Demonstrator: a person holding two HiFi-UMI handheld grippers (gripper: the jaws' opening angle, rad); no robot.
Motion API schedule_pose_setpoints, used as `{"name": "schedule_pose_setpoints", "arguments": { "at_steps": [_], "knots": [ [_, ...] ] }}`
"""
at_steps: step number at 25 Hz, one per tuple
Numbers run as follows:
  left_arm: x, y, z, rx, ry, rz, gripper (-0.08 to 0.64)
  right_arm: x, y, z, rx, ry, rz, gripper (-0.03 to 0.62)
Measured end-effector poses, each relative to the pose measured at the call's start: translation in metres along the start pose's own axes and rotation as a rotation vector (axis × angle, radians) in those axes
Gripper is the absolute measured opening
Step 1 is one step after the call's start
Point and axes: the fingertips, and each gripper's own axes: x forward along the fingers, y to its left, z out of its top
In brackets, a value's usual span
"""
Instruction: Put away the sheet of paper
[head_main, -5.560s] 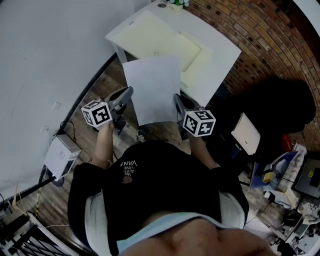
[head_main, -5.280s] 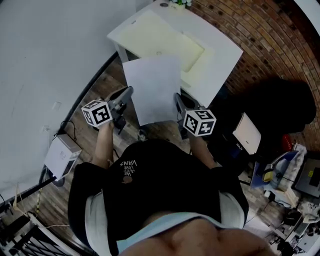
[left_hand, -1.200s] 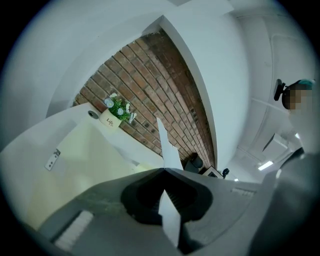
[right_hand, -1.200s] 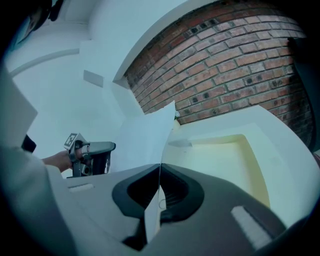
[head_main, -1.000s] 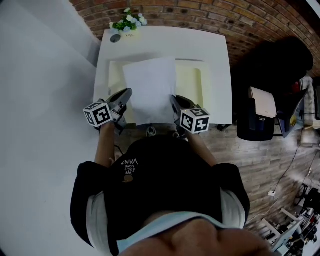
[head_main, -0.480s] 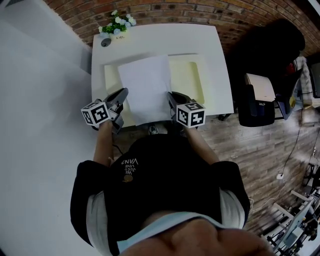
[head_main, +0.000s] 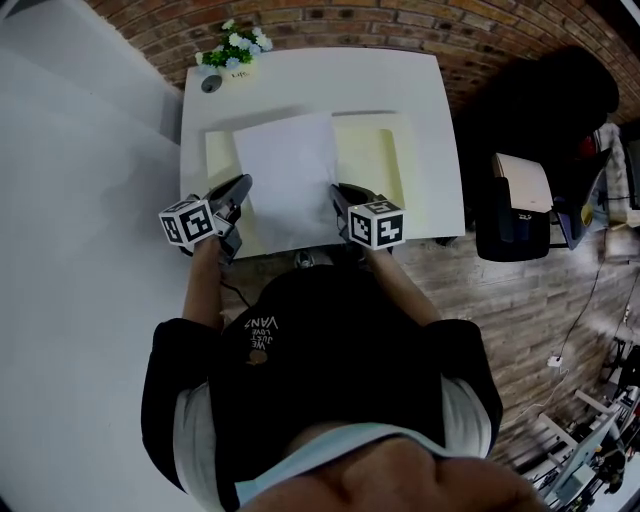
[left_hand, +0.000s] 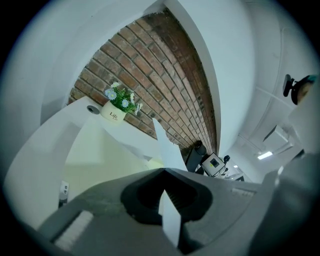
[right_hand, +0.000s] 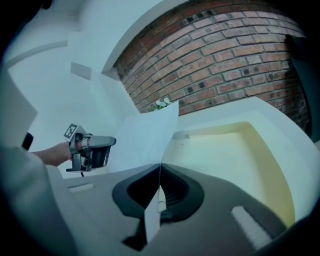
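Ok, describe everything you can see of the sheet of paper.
The sheet of paper is plain white, thin and unfolded. It is held nearly flat by its sides: the left gripper is shut on its left edge, the right gripper on its right edge, both near the person. It hangs over the pale yellow tray on the white table.
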Motion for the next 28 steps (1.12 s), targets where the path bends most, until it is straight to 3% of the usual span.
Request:
{"name": "schedule_pose_setpoints", "arguments": {
  "at_steps": [16,28],
  "knots": [
    [0.006,0.029,-0.007,0.002,0.081,0.064,-0.002,0.025,-0.004,-0.012,-0.044,0.124,0.044,0.013],
    [0.012,0.045,-0.016,-0.007,0.135,0.084,-0.002,0.020,-0.021,-0.014,-0.029,0.134,-0.008,0.072]
  ]
}}
